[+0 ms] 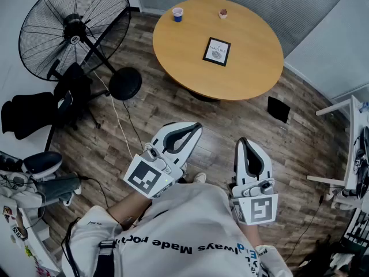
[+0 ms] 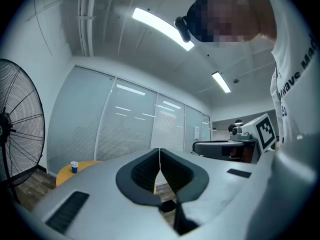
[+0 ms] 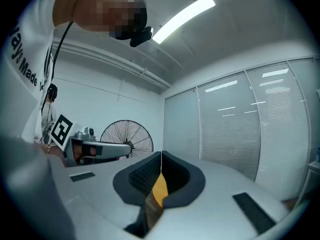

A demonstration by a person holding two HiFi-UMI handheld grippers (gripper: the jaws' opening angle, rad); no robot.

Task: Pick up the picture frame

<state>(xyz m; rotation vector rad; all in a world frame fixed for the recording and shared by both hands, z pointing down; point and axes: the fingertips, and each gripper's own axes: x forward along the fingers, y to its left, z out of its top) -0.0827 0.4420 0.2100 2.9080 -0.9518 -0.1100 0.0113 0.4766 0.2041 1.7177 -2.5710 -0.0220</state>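
A black-framed picture frame (image 1: pixel 217 51) with a white print lies flat on the round wooden table (image 1: pixel 253 68), near its middle. In the head view both grippers are held level close to my body, well short of the table. My left gripper (image 1: pixel 198 127) is shut with nothing between its tips. My right gripper (image 1: pixel 243 141) is also shut and empty. In the left gripper view the jaws (image 2: pixel 159 151) meet in a thin line; the table edge with a cup (image 2: pixel 74 166) shows at the left. In the right gripper view the closed jaws (image 3: pixel 161 156) point at a glass wall.
A blue and white paper cup (image 1: pixel 177 14) and a small brown object (image 1: pixel 223 13) stand at the table's far edge. A large floor fan (image 1: pixel 74 27) with its round base (image 1: pixel 125 83) and cable stands at the left. Black chairs (image 1: pixel 34 111) and a white desk (image 1: pixel 351 149) line the sides.
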